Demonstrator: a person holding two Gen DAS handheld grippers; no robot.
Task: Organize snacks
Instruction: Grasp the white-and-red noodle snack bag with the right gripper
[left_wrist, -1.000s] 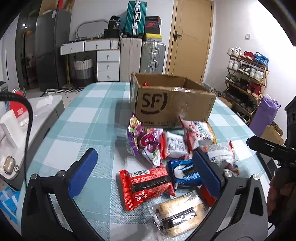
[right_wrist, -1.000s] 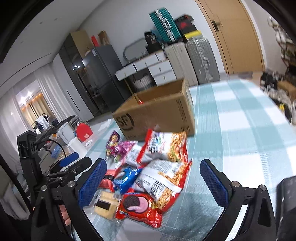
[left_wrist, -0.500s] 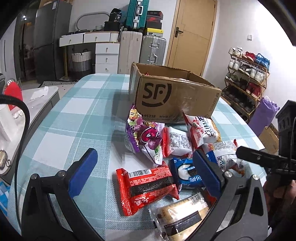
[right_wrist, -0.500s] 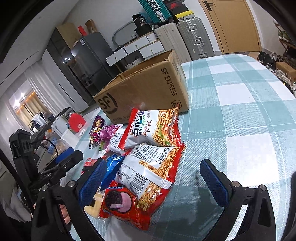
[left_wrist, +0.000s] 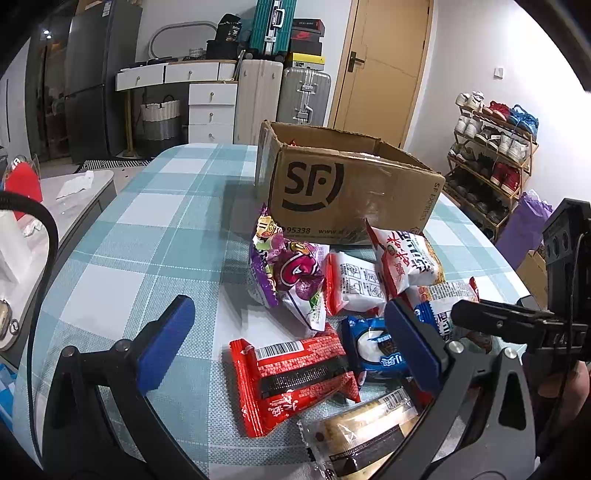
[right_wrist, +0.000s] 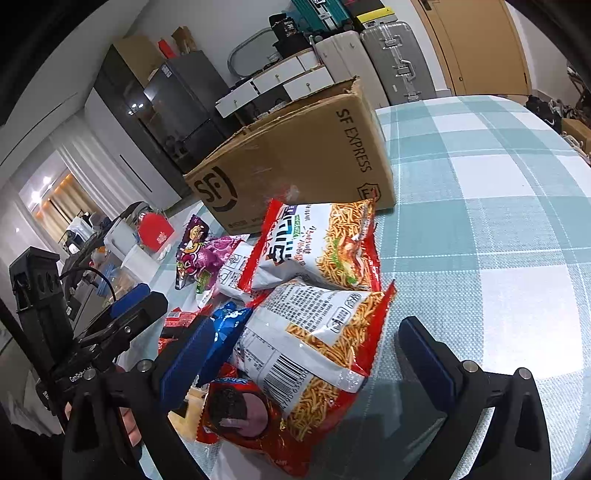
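A pile of snack packets lies on the checked tablecloth in front of an open cardboard SF box (left_wrist: 351, 188), which also shows in the right wrist view (right_wrist: 295, 158). My left gripper (left_wrist: 291, 343) is open, low over a red wafer packet (left_wrist: 295, 376), with a blue cookie packet (left_wrist: 376, 347) by its right finger. A purple packet (left_wrist: 288, 273) lies further off. My right gripper (right_wrist: 306, 350) is open, straddling a noodle-snack bag (right_wrist: 314, 343); a second noodle bag (right_wrist: 317, 243) and a red cookie packet (right_wrist: 240, 413) lie near it.
The table (left_wrist: 147, 229) drops off at its rounded left and right edges. A side table (left_wrist: 74, 192) with small items stands left. Suitcases, drawers and a door are behind; a shoe rack (left_wrist: 491, 158) stands at the right.
Both grippers have moved forward and down toward the snack pile. The right gripper now straddles the near noodle bag. Both stay open; no packet has moved.
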